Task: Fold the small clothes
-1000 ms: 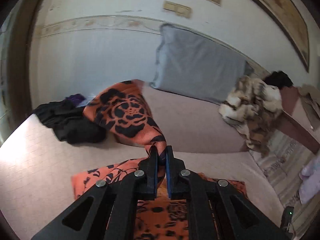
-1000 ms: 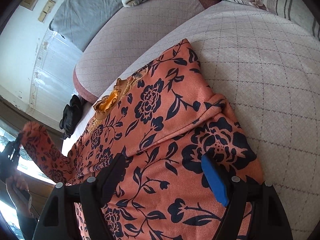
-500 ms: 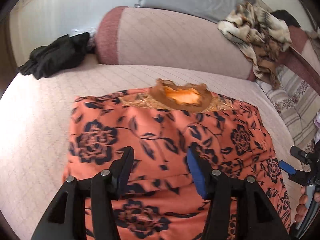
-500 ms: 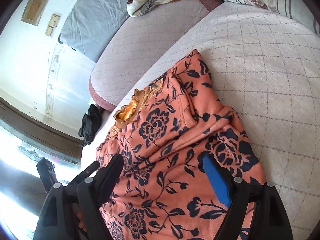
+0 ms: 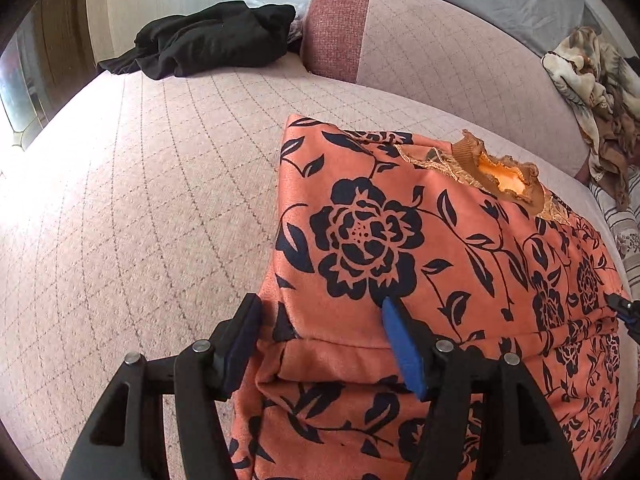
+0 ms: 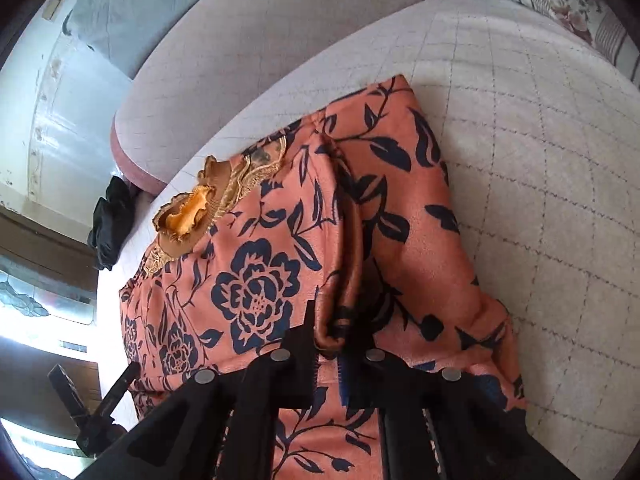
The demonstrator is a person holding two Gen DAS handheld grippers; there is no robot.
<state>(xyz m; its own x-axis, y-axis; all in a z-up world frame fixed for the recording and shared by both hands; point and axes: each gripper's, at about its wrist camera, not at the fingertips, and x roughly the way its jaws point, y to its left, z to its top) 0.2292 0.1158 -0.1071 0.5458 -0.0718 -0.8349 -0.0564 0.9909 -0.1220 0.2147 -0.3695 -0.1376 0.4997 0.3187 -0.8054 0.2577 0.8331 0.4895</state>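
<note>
I see the orange floral top (image 5: 420,240) lying flat on the quilted sofa seat (image 5: 140,200), its ruffled collar (image 5: 500,172) pointing toward the backrest (image 5: 440,52). My left tool (image 5: 320,332) stands wide open over the top's near left edge, one finger (image 5: 240,332) just off the cloth above the seat and the blue-padded finger (image 5: 400,344) above the print; it has hold of nothing. A fold line runs across the top just in front of it.

From the right wrist view, my right tool (image 6: 328,356) is closed down to a narrow gap on a bunched ridge of the top (image 6: 260,288), a raised crease that runs from the tool away toward the collar (image 6: 192,208). On the far side of that ridge from the collar, the top's edge sits folded over onto the seat (image 6: 540,160).

Beyond the top, at the far left end of the seat, a heap of black clothes (image 5: 212,36) lies beside the backrest's end. A patterned blanket (image 5: 600,92) is draped at the backrest's other end.
</note>
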